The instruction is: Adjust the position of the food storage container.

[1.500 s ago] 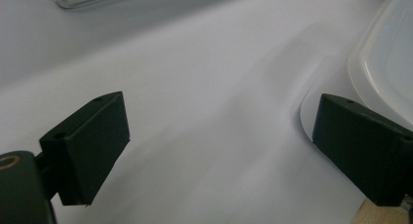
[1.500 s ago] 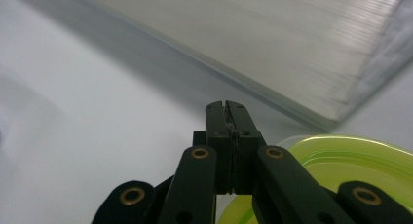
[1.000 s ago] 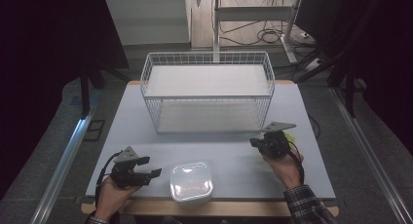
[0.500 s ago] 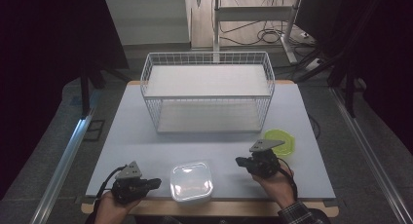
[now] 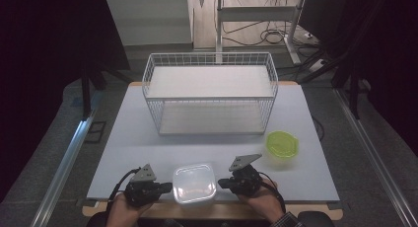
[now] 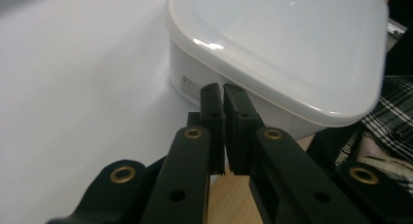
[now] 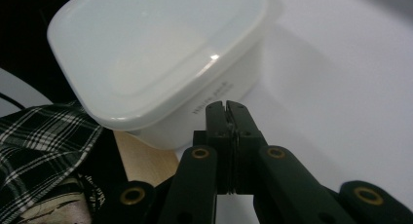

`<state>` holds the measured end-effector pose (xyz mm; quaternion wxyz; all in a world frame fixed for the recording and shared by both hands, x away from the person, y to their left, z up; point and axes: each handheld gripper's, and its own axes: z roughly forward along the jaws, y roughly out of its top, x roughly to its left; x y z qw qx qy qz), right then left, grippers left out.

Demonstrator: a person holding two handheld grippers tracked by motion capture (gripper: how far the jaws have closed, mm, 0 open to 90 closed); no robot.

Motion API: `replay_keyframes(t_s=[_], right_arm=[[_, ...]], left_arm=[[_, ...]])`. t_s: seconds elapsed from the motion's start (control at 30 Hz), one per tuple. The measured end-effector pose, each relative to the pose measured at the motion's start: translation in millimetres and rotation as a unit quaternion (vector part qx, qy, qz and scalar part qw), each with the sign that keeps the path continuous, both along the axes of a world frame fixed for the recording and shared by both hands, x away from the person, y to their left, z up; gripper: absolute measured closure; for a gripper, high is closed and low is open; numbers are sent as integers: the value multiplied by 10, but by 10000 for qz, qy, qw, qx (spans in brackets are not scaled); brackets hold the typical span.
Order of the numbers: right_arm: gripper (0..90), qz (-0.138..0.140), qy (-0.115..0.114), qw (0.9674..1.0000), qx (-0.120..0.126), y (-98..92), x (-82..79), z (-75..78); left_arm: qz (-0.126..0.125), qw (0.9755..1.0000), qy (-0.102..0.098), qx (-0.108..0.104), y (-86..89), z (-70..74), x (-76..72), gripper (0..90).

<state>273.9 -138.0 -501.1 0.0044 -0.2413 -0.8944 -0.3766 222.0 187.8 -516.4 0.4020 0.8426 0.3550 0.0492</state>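
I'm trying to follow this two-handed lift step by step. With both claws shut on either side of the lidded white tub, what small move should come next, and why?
Probably press both inward against the tub's side walls. The left claw and right claw flank it with jaws shut, tips just under the lid's rim, so a squeeze between them seems the likely way to lift it, perhaps toward the wire basket.

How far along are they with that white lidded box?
Early. Both tools, the left tool and right tool, are shut and flank the white container at the table's near edge; its lid is on. Nothing lifted yet. The wire basket holds nothing; the green lid lies untouched.
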Motion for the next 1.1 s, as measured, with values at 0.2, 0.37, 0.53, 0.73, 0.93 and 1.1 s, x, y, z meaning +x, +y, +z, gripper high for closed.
replay_keyframes(t_s=[0.2, 0.37, 0.53, 0.73, 0.93, 1.1], right_arm=[[893, -179, -4, 9998, 22, -42, 19, 19], [894, -409, -30, 9992, -12, -138, 80, 19], [894, -560, -118, 9983, -74, -194, 126, 23], [895, -859, -234, 9959, -148, -269, 198, 38], [895, -1091, -280, 9935, -141, -349, 313, 41], [895, -1240, -378, 9914, -204, -372, 399, 56]], left_arm=[[103, 9999, -61, 60, -132, 18, 118, 894], [131, 9999, -80, -52, -233, 0, 257, 894], [124, 9999, -76, -50, -311, -6, 345, 895], [100, 9999, -116, 10, -431, 6, 497, 895], [88, 9999, -89, -19, -523, 8, 673, 895], [94, 9999, -102, 74, -583, 27, 790, 895]])
